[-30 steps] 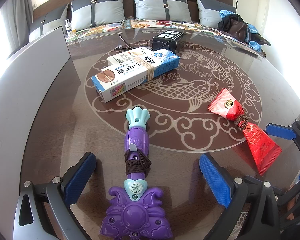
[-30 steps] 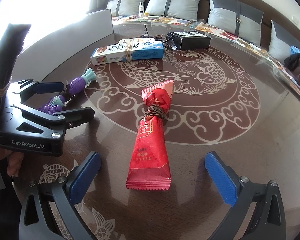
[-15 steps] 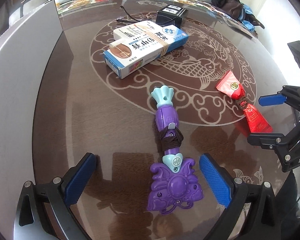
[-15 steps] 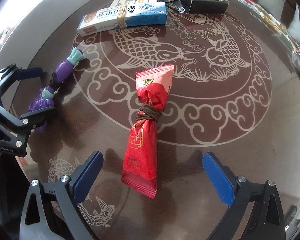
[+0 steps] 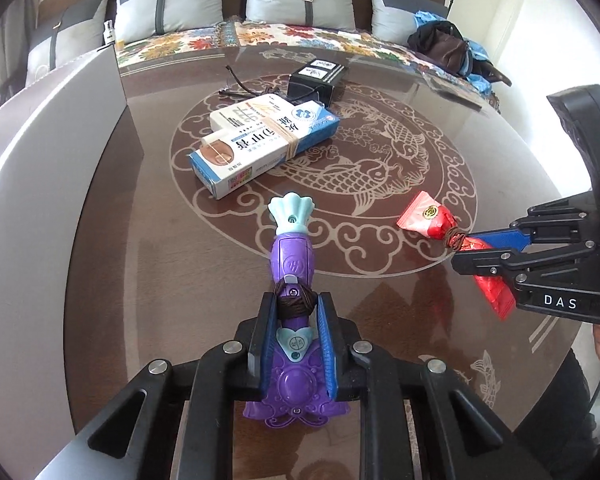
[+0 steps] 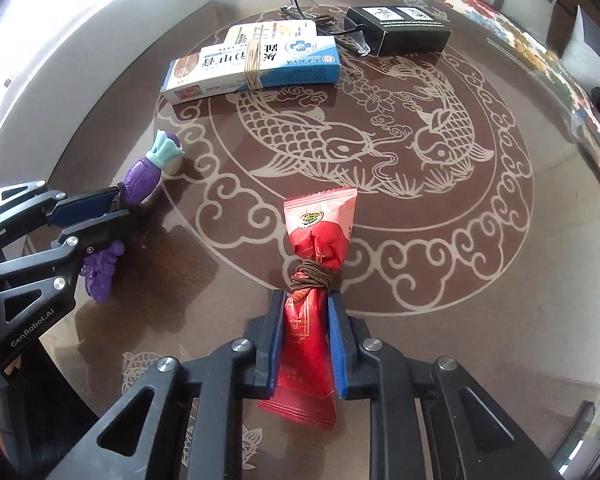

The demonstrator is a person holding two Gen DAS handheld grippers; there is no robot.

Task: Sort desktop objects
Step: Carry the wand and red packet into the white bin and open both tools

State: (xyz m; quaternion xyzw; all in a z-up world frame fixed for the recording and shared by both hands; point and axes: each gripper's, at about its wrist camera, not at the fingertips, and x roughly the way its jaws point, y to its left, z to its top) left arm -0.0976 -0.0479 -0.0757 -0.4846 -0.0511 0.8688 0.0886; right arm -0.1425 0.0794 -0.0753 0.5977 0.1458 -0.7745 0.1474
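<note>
Glass-topped table (image 5: 148,264): left claw (image 5: 292,332) clamps the rigid purple toy (image 5: 292,264) mid-body; right claw (image 6: 305,344) pinches the soft, crushable red packet (image 6: 316,240) below its tie.

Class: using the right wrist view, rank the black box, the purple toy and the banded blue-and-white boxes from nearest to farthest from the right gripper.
1. Purple toy, left, in the left gripper.
2. Banded blue-and-white boxes, upper middle.
3. Black box, far, top right.

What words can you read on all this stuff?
"DAS": on the right gripper body.
"GenRobot.AI": on the left gripper body.
Blue-and-white boxes: Chinese print, upside down, too hard to read.
Black box: white labels too small.
Red packet: gold seal and print unreadable.
Purple toy: no words.
</note>
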